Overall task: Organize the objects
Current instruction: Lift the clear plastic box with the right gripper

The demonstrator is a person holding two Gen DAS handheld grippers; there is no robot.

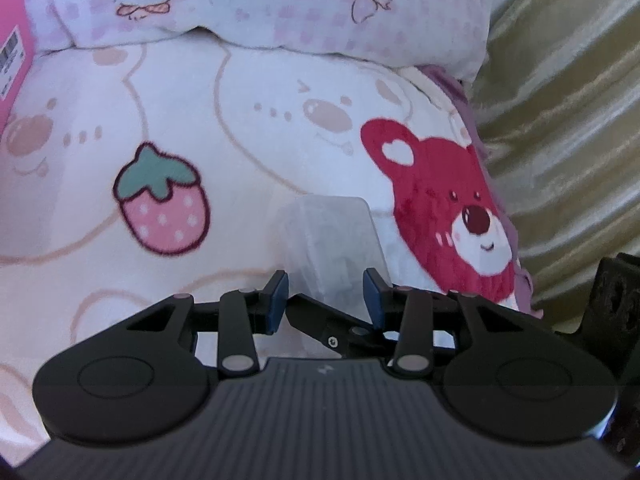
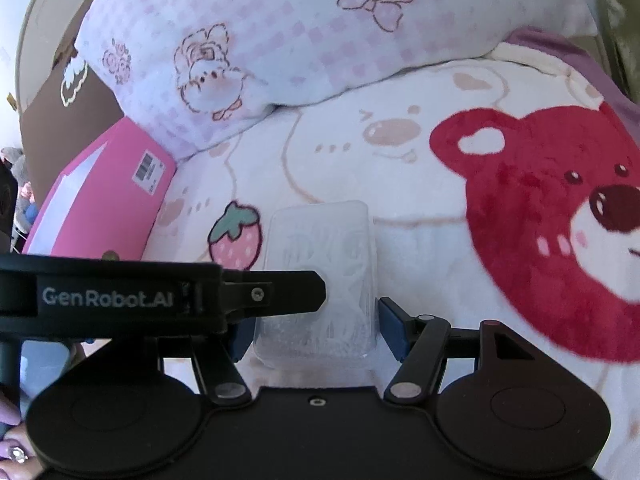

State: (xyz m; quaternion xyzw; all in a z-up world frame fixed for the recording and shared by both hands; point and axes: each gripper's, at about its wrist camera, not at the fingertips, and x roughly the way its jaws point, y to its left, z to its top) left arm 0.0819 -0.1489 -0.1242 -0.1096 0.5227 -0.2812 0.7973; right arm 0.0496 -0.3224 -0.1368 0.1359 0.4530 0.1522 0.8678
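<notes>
A fluffy white fleece blanket (image 2: 344,184) printed with pale bear outlines, a pink strawberry (image 2: 236,240) and a big red bear face (image 2: 540,216) covers the bed. A soft pillow in pink-and-white check with bow drawings (image 2: 280,36) lies on its far edge. A flat pink cardboard box with a barcode label (image 2: 104,200) rests beside the pillow, and olive-gold striped fabric (image 1: 568,120) hangs past the blanket's side.

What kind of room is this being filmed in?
Most likely a bedroom, on a bed. A plush blanket printed with bears and strawberries covers the surface, a pink-checked pillow lies at its far end, and a curtain hangs alongside.
</notes>
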